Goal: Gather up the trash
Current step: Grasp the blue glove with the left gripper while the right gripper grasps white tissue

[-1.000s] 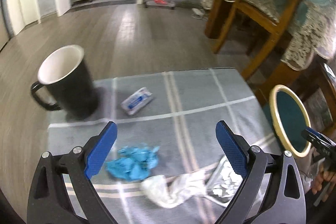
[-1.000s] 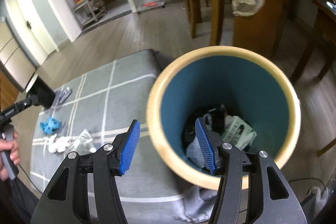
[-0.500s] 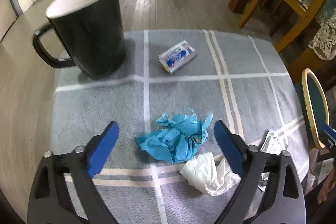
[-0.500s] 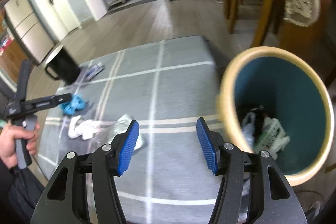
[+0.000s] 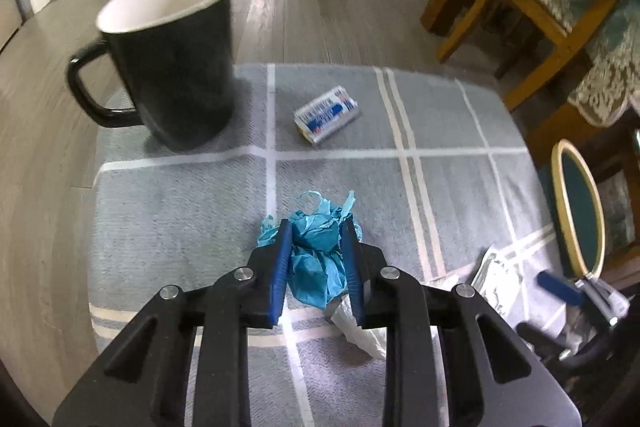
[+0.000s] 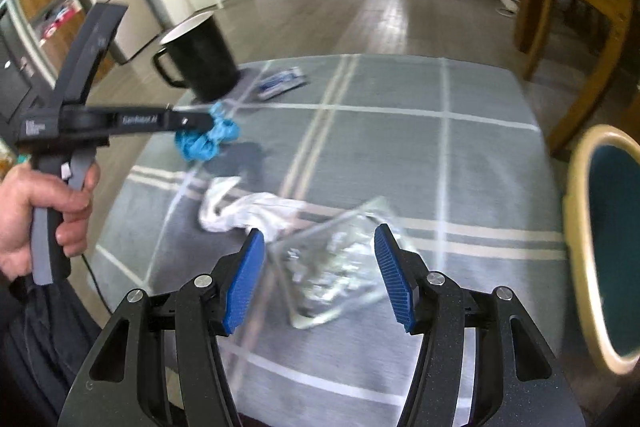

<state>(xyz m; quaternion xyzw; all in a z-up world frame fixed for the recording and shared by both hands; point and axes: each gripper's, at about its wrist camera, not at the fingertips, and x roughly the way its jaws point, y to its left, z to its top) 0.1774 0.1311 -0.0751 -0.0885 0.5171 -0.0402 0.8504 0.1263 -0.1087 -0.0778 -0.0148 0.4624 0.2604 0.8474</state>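
Left gripper (image 5: 316,247) is closing on the blue wad (image 5: 318,259), near the mug (image 5: 168,55); a loose pinch could shed paper. Right gripper (image 6: 320,275) gapes, empty, over the clear wrapper (image 6: 336,267).

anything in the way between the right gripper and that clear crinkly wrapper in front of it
Nothing visible. The right gripper is open, with the clear wrapper lying just beyond its fingertips on the grey checked cloth. The white tissue sits off to the left.

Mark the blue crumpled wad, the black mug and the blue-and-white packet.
blue crumpled wad (image 5: 316,259), left wrist view, middle of the wad.
black mug (image 5: 180,75), left wrist view, outer wall.
blue-and-white packet (image 5: 326,115), left wrist view, printed top face.
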